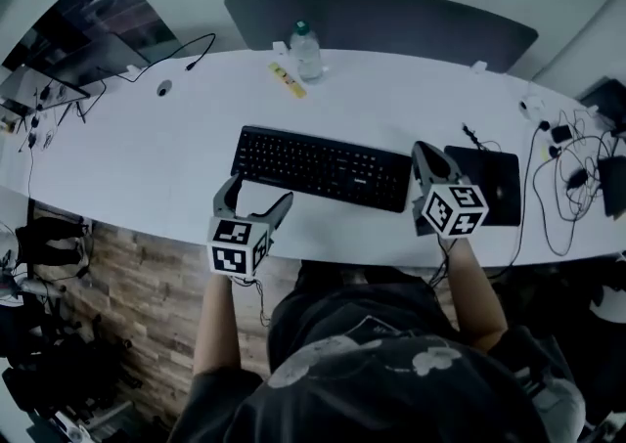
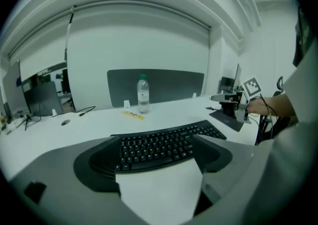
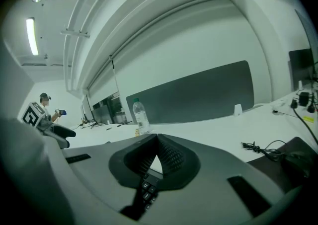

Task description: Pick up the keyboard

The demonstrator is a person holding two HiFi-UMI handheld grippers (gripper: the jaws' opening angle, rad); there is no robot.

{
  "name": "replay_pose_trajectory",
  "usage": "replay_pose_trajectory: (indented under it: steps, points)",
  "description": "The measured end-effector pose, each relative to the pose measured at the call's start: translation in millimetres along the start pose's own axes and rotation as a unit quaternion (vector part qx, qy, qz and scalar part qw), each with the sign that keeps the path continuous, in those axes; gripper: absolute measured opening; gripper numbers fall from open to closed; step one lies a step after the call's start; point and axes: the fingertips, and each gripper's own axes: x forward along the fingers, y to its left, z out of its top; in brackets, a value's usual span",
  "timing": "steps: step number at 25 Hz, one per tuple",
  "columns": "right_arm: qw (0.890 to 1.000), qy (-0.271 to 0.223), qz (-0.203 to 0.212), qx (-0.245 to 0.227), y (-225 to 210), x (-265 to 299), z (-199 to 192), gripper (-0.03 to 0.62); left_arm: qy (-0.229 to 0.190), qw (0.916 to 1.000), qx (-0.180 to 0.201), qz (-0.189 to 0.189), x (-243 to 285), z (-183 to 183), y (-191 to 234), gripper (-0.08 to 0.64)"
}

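A black keyboard (image 1: 323, 167) lies flat on the white table (image 1: 147, 157), close to its front edge. My left gripper (image 1: 259, 193) hangs just off the keyboard's near left corner with its jaws open. In the left gripper view the keyboard (image 2: 159, 147) lies ahead across the gap of the left gripper (image 2: 154, 142), and neither finger touches it. My right gripper (image 1: 424, 152) is at the keyboard's right end, shut and holding nothing. In the right gripper view the tips of the right gripper (image 3: 156, 137) meet, and a few keys of the keyboard (image 3: 146, 189) show below them.
A water bottle (image 1: 305, 50) and a yellow strip (image 1: 288, 79) stand behind the keyboard. A black pad (image 1: 494, 182) lies right of it, with tangled cables (image 1: 572, 172) beyond. A monitor (image 1: 78, 30) sits at the far left, a grey divider (image 1: 381, 25) at the back.
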Motion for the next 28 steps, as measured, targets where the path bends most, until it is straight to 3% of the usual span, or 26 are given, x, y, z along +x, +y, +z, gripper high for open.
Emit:
replay_pose_trajectory:
  steps: [3,5,9,13,20,25,28]
  points:
    - [1.000,0.004,-0.029,0.007,3,-4,-3,0.002,0.041,0.9962,0.074,-0.020,12,-7,16,0.470]
    - [0.999,0.005,-0.045,0.007,5,-6,-2,0.000,0.074,0.9877,0.132,-0.038,20,-14,23,0.491]
    - [0.997,0.002,-0.076,0.006,5,-9,-1,0.000,0.135,0.9545,0.257,-0.068,36,-28,38,0.524]
    - [0.994,0.004,-0.106,0.006,7,-13,-2,0.002,0.168,0.9190,0.343,-0.096,55,-33,50,0.531]
    - [0.988,0.009,-0.153,0.013,4,-19,-10,0.001,0.208,0.8502,0.456,-0.161,91,-49,50,0.532]
    - [0.984,0.013,-0.176,0.017,6,-19,-14,0.002,0.220,0.8181,0.493,-0.199,111,-58,46,0.532]
    - [0.982,0.013,-0.186,0.018,5,-17,-15,0.000,0.235,0.8058,0.495,-0.224,117,-63,44,0.541]
